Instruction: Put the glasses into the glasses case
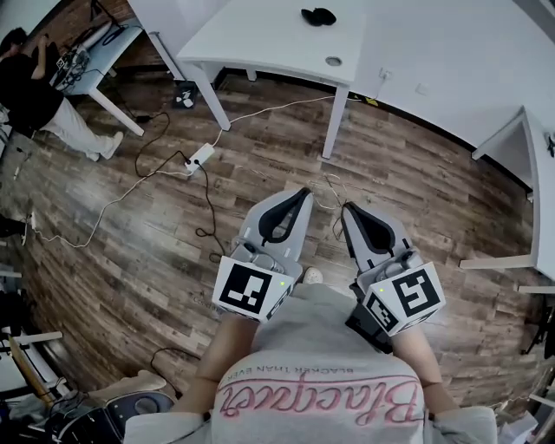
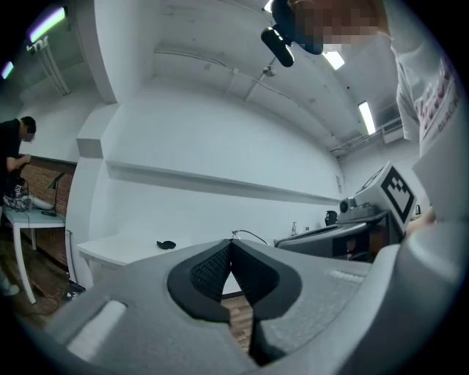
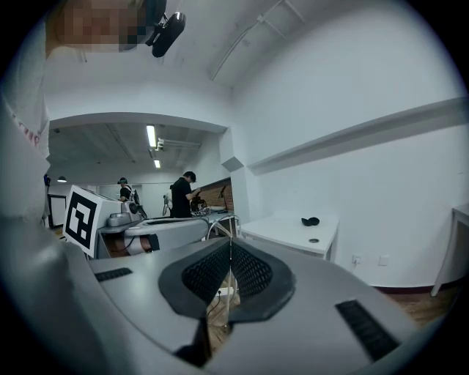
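Left tool [image 1: 302, 195] and right tool [image 1: 349, 210] are both fully closed, pad tips touching, nothing in either. They're held side by side in front of the person's chest, pointing at the white bench [image 1: 260, 39] across the room. Only candidate for glasses or case is a small dark lump [image 1: 319, 16] on the far part of that bench, near a round grommet [image 1: 334, 61]; too small to tell which it is, or both. It's well apart from the tools, so I'd call the task not started. Risks: cable [image 1: 260, 111] and power strip [image 1: 199, 157] lie on the plank floor [image 1: 416, 182] on the way over, a trip or snag hazard. Jaws need opening before any reach or they'll just shove the lump along the smooth top. Pads are black, cross-hatched, rubbery-looking, set in curved grey plastic shells; probably fine on a case, less sure on thin frames.
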{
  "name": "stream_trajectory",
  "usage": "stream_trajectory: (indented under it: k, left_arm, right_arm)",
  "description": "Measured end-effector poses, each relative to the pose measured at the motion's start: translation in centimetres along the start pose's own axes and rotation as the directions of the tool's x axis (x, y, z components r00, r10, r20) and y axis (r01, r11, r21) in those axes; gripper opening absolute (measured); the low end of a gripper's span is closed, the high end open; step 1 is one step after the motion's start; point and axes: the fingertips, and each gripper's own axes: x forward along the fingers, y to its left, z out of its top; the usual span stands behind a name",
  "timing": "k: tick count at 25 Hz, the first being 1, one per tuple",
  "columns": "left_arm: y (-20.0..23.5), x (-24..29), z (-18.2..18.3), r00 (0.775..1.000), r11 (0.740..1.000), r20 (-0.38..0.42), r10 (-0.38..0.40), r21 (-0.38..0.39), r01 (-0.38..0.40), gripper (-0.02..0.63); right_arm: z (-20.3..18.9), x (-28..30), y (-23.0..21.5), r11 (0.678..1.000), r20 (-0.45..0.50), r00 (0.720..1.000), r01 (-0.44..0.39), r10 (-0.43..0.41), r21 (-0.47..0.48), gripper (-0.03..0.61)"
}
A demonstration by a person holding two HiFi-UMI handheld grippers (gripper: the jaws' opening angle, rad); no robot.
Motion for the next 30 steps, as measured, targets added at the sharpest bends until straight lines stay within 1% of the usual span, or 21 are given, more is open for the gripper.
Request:
stream_trajectory:
  k: [3,7,16,22,30]
  left_arm:
    - [0.4,1.8,0.0,1.0,1.0,-0.002,0.026,-0.009,-0.026,0.005]
    - [0.2,3.3,-0.7,0.999,0.999,-0.013,0.041,-0.015,-0.042,0.005]
    - [0.6,7.2,-0.9,0.999,0.999,-0.009,0.036,0.001,-0.036,0.004]
    - [3.4,10.3,-0.6,0.999,0.999,-0.006,0.032,0.013,-0.031,0.005]
    - [9.7,15.7,0.0,1.0,1.0,-0.003,-0.002,0.017,0.003,0.003]
  right_arm:
    - [0.2,0.6,-2.1,1.0,-0.003,1.0,-0.013,0.013,-0.003,0.014]
    - [-0.3,0.5,-3.9,1.0,-0.006,1.0,-0.024,0.024,0.011,0.014]
    - [-0.4,1.7,-7.3,0.999,0.008,1.0,-0.027,0.027,0.018,0.014]
    - [0.4,4.7,-9.9,1.0,0.01,1.0,-0.008,0.008,0.028,0.014]
    - [2.3,11.7,-13.5,0.999,0.022,0.999,0.029,-0.03,0.034,0.014]
